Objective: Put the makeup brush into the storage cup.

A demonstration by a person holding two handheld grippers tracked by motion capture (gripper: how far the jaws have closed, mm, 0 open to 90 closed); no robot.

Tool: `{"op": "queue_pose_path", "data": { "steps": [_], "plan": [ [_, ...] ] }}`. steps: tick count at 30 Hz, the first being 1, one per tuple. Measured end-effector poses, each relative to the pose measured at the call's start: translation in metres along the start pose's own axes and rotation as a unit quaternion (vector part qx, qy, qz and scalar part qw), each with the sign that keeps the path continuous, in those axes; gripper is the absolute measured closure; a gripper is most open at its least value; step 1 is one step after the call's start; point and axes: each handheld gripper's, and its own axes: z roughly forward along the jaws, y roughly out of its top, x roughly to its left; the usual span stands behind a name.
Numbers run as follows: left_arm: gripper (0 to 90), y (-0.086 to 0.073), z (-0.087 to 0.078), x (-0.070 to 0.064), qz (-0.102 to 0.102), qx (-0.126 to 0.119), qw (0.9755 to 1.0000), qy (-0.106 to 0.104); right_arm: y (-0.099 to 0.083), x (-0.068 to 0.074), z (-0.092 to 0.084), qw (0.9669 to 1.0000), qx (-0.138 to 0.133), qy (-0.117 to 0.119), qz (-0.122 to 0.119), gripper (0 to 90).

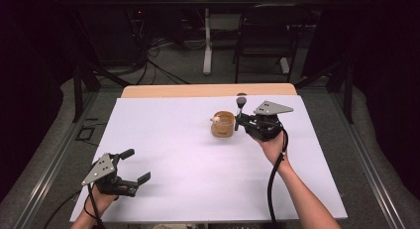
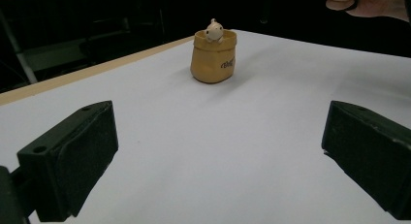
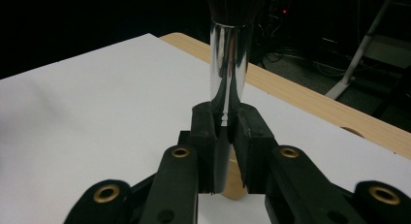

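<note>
The right gripper (image 1: 241, 121) was clamped on a brush (image 3: 227, 73), jaws closed tight around its shiny metal ferrule, and held it upright just beside the pot (image 1: 222, 124), on the pot's right in the high view. The step in hand looked like carrying the brush over to drop it into the pot. The next move would call for lifting the brush over the rim, lining it up with the opening, then lowering and letting go without tipping the pot.

The brush had a mirror-bright silver ferrule with dark bristles fanning out at the top. The pot, tan and sack-shaped, stood mid-counter (image 1: 188, 164) with a small pale figure (image 2: 213, 31) peeking over its rim.

The left gripper (image 1: 132, 166) rested near the counter's front left, jaws wide apart and holding nothing, well away from the pot
</note>
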Motion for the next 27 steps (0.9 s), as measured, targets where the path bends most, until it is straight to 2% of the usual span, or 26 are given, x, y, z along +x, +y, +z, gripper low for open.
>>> {"op": "queue_pose_path", "data": {
  "steps": [27],
  "plan": [
    [0.0, 0.000, 0.001, 0.000, 0.000, -0.001, 1.0000, -0.001, 0.018, -0.007, 0.032, 0.9999, -0.013, -0.011, -0.003, 79.1]
  ]
}}
